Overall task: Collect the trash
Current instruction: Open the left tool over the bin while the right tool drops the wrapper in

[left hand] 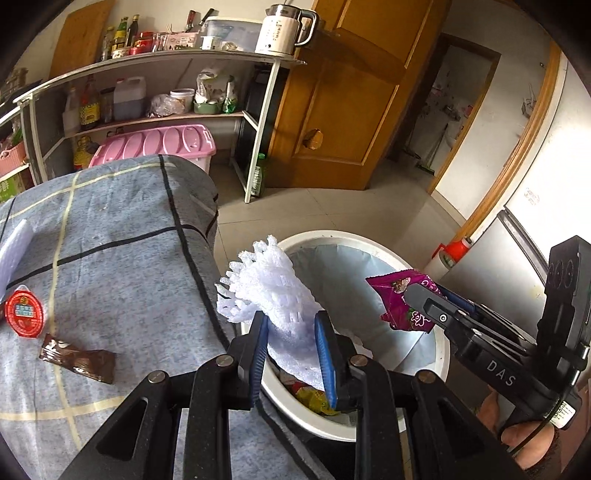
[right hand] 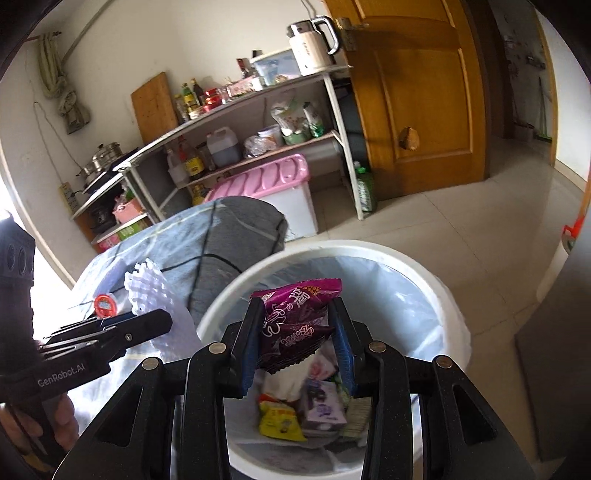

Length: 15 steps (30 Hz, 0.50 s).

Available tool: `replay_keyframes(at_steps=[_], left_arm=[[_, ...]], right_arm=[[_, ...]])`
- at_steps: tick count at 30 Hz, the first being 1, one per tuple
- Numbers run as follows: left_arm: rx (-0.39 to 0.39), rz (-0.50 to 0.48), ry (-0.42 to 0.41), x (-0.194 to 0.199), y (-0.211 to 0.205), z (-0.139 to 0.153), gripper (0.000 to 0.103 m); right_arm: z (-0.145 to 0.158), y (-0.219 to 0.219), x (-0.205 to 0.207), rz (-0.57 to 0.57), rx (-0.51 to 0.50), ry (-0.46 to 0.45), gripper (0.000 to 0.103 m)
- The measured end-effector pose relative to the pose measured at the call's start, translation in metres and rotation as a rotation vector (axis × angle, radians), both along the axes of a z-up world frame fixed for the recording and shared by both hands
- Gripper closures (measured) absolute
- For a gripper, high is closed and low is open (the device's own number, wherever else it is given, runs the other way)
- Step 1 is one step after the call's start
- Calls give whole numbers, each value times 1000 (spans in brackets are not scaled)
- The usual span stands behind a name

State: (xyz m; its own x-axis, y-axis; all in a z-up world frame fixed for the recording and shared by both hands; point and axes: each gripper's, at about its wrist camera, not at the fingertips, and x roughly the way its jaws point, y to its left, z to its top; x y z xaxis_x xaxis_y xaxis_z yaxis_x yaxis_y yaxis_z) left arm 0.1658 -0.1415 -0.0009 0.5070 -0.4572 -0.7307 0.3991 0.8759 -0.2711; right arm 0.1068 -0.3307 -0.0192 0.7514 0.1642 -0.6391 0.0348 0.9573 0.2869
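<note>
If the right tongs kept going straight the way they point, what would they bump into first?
Probably the trash in the bin. The right tongs, holding a purple wrapper, point down into its open mouth, so the wrapper would likely meet the pile of rubbish first. Depth is hard to judge.

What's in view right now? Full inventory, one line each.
foam net: 1, white, in left tool, at bin's edge
snack wrapper: 1, purple, in right tool, over bin
trash bin: 1, white with pale liner, on floor beside table, trash inside
table cloth: 1, grey-blue plaid, covering table
jelly cup: 1, red lid, on cloth
brown wrapper: 1, on cloth
storage box: 1, pink lid, under shelves
kettle: 1, white, top shelf
shelves: bottles and jars, by wall
door: 1, wooden, open
left tool: black, blue pads
right tool: black, blue pads
hand: on left tool's handle
</note>
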Motion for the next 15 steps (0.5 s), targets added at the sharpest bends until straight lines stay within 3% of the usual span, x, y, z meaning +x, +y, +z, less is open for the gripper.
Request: replay_keyframes(at_steps=[5, 10, 13, 15], left_arm=[[24, -40, 28, 1, -25, -14, 77], [35, -62, 43, 0, -35, -18, 73], [42, -55, 44, 0, -35, -19, 67], [40, -50, 46, 0, -34, -19, 57]], right_arm=[[-12, -15, 1, -21, -14, 38, 65], [-20, -18, 3, -29, -29, 66, 56], [-21, -22, -2, -43, -25, 64, 50], [-20, -23, -2, -47, -16, 61, 47]])
